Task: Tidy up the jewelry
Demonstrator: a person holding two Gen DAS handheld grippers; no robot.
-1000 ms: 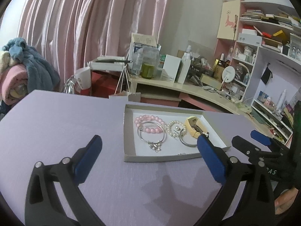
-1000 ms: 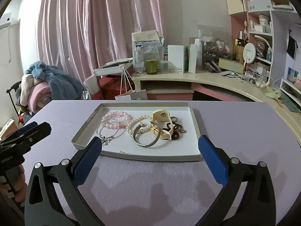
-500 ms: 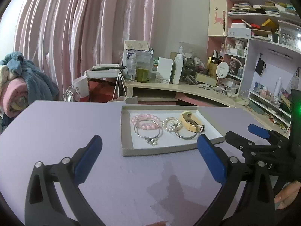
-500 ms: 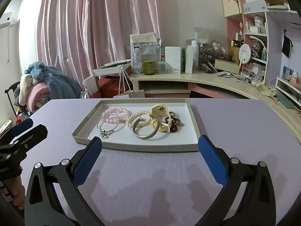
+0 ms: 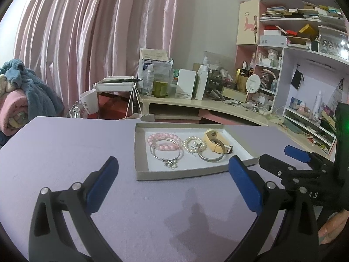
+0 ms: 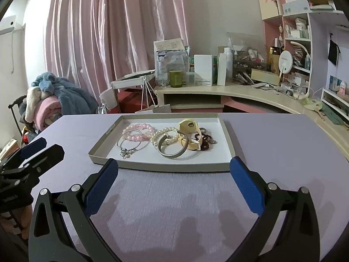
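Observation:
A shallow grey tray (image 6: 228, 140) with a white floor lies on the lilac table (image 6: 174, 207); it also shows in the left wrist view (image 5: 139, 166). In it lie a pink bead bracelet (image 6: 139, 129), a thin silver charm bangle (image 6: 130, 145), a pearl bracelet (image 6: 162, 133), a wide silver cuff (image 6: 173, 149), a cream band (image 6: 189, 129) and a dark bead bracelet (image 6: 206, 143). My left gripper (image 5: 172, 184) is open and empty in front of the tray. My right gripper (image 6: 173, 185) is open and empty, just short of the tray's near rim.
A curved desk (image 6: 218, 91) crowded with bottles and boxes stands behind the table. Shelves (image 5: 305, 50) rise at the right. A pile of blankets (image 6: 50, 100) sits at the left before pink curtains.
Both grippers have tilted up and drawn back a little, so the tray sits lower and flatter in view. Both stay open and empty. The jewelry has not moved.

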